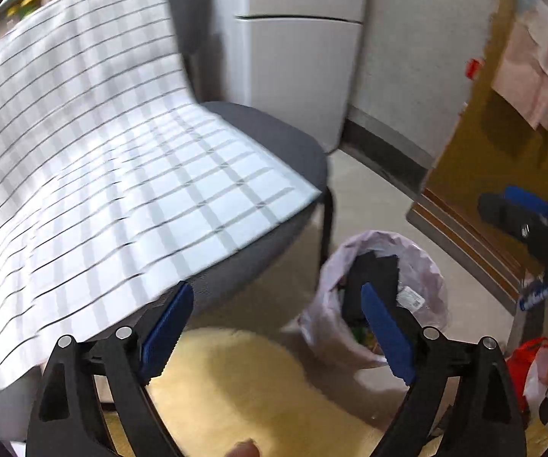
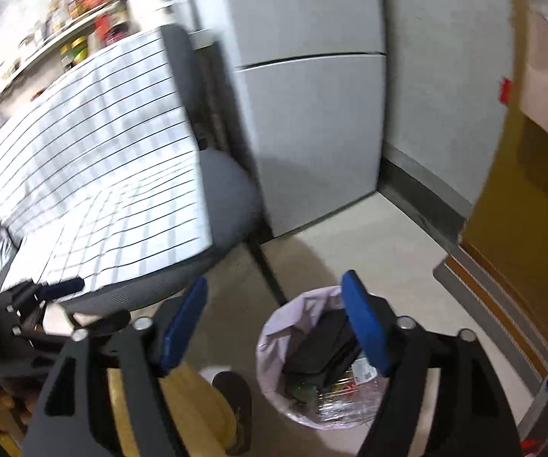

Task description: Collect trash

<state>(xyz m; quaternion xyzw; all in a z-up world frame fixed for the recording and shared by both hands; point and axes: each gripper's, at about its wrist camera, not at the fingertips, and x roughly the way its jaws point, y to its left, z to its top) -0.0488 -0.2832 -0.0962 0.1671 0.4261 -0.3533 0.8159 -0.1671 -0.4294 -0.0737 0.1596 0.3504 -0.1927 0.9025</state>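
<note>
A small bin with a pale purple liner [image 1: 426,262] stands on the floor beside a chair. Inside lie a black tray [image 2: 319,346] and clear plastic wrappers [image 2: 350,392]. My left gripper [image 1: 276,287] hangs open above and to the left of the bin, nothing between its blue pads. My right gripper [image 2: 274,278] is open too, over the bin's rim, its pads empty. In the left wrist view, the right gripper's blue-padded finger [image 1: 521,205] shows at the right edge.
A grey chair [image 1: 274,133] draped with a checked cloth [image 1: 121,152] stands left of the bin. Behind are a white fridge [image 2: 312,114] and a yellow door [image 2: 521,209]. A yellow rug [image 1: 255,381] lies below. A red bag [image 1: 529,358] sits at the right.
</note>
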